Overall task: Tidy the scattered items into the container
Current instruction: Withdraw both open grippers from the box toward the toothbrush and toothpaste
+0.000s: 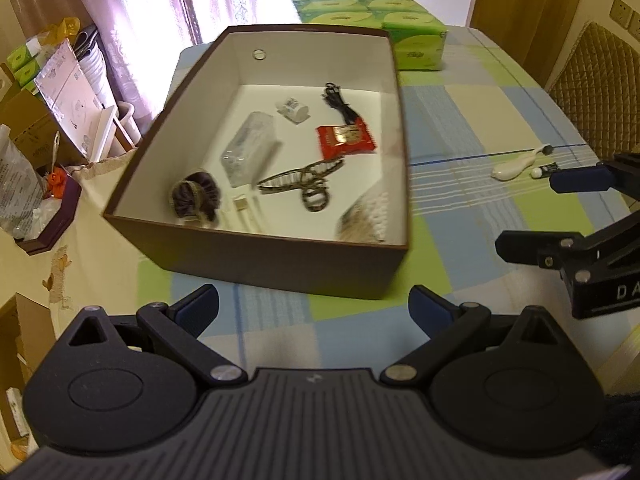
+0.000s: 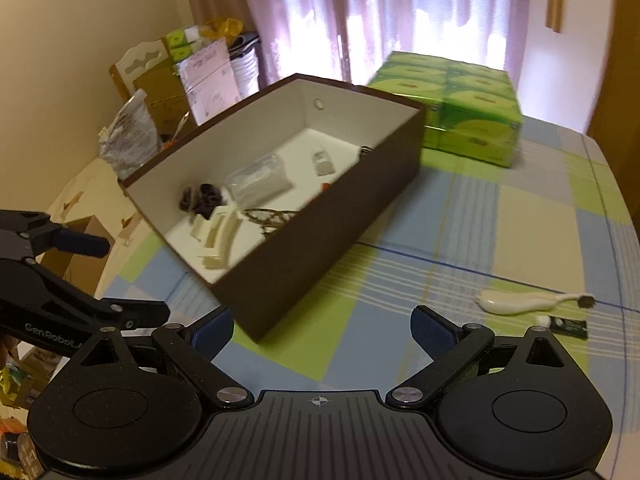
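A brown box (image 1: pixel 280 264) (image 2: pixel 304 264) with a white inside stands on the checked tablecloth. In it lie a red snack packet (image 1: pixel 346 140), a black cable (image 1: pixel 340 102), a clear packet (image 1: pixel 250 148), a patterned hair clip (image 1: pixel 308 182), a dark scrunchie (image 1: pixel 196 198) (image 2: pixel 202 200) and other small items. Outside the box, to its right, lie a white brush (image 1: pixel 516 164) (image 2: pixel 520 302) and a small black tube (image 2: pixel 566 326). My left gripper (image 1: pixel 314 306) is open and empty in front of the box. My right gripper (image 2: pixel 322 328) is open and empty near the box's corner.
A green pack of tissues (image 1: pixel 372 16) (image 2: pixel 464 108) sits behind the box. Cartons, bags and clutter (image 1: pixel 44 120) stand off the table's left edge. A padded chair back (image 1: pixel 600 92) is at the right. The right gripper shows at the edge of the left wrist view (image 1: pixel 524 212).
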Motion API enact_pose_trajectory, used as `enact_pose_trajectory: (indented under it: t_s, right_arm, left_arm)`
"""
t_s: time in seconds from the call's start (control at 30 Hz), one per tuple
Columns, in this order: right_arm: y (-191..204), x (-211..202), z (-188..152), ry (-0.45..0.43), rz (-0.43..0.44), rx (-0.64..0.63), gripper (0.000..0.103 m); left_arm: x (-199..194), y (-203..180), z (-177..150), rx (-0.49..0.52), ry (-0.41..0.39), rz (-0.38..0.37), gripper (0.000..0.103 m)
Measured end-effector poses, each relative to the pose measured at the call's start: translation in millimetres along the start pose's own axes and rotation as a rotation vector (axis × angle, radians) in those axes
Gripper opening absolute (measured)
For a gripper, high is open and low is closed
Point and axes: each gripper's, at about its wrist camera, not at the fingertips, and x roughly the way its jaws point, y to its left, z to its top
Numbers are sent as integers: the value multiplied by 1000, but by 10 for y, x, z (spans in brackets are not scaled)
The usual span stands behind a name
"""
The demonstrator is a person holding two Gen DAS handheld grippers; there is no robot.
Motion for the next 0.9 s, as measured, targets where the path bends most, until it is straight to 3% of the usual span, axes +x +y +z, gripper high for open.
enact_pose_trajectory:
  t_s: [0.37,0.9]
  right_arm:
    - [-604,-309,-370,1,-74,-9,100]
    - [-1663,-464,-660,12,-149,180,100]
  left_arm:
    - [92,-689,64,21,-1,-59,100]
    - [509,-1592,299,144,-11,-170,99]
